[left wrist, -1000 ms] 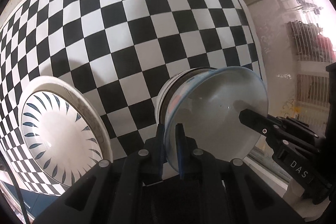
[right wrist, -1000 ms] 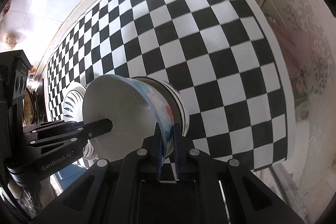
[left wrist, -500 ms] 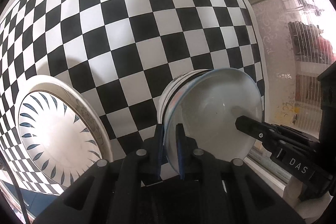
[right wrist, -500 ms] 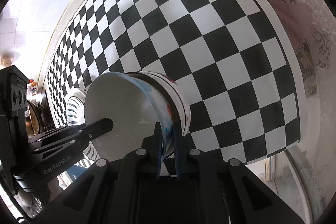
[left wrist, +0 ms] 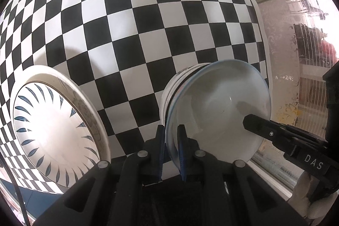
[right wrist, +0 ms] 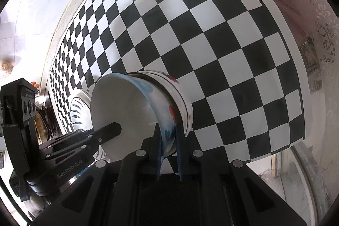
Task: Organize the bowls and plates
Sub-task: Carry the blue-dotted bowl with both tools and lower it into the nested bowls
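A white bowl (left wrist: pixel 216 111) with blue and red painting on its outside (right wrist: pixel 167 118) sits tilted inside a white bowl with a black stripe (left wrist: pixel 169 88) (right wrist: pixel 184 103) on the checkered mat (left wrist: pixel 148 24). My left gripper (left wrist: pixel 171 130) is shut on the painted bowl's rim. My right gripper (right wrist: pixel 168 130) straddles the opposite rim; its jaws are opening and its pads stand a little wider than the wall between them. Each gripper also shows in the other's view, the right gripper (left wrist: pixel 254 122) and the left gripper (right wrist: pixel 114 129), reaching over the bowl's inside.
A white plate (left wrist: pixel 53 126) with blue leaf strokes lies on a larger plate, left of the bowls, and the stack (right wrist: pixel 77 111) peeks out behind the bowl. The mat's edge (right wrist: pixel 292 141) and a patterned glass pane (left wrist: pixel 286 56) are close on the right.
The right gripper's pads have spread slightly around the rim and that view has rolled a little. The left gripper keeps its hold; the bowls have barely shifted.
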Motion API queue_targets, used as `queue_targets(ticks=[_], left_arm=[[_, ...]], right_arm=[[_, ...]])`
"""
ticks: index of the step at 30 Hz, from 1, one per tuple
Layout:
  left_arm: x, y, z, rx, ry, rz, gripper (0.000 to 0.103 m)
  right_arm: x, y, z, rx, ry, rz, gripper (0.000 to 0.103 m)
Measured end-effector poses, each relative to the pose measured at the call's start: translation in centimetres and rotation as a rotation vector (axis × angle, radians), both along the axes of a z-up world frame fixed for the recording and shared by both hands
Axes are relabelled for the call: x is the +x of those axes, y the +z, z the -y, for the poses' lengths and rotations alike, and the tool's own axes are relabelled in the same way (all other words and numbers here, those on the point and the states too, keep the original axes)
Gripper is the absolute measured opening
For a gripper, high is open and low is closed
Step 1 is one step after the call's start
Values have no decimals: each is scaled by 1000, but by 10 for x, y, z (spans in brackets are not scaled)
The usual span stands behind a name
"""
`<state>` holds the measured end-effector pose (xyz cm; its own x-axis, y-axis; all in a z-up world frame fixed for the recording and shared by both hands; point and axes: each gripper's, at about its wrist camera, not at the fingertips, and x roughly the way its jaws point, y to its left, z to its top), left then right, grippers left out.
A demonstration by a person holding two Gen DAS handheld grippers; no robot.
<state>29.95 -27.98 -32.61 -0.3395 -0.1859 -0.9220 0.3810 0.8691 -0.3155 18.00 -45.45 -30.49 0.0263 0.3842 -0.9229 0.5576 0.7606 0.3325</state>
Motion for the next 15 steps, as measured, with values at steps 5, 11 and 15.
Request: queue_targets(ticks=[5,11,15], left_arm=[[-1,5,0,2,3,17,9],[-2,7,1,8,2,28,9],[-3,7,3,16,-5,36,9]], right_arm=[[-4,7,-4,-51,26,17,15],[0,9,-9,-83,70,21,14],[2,9,-9,-83,76,19,14]])
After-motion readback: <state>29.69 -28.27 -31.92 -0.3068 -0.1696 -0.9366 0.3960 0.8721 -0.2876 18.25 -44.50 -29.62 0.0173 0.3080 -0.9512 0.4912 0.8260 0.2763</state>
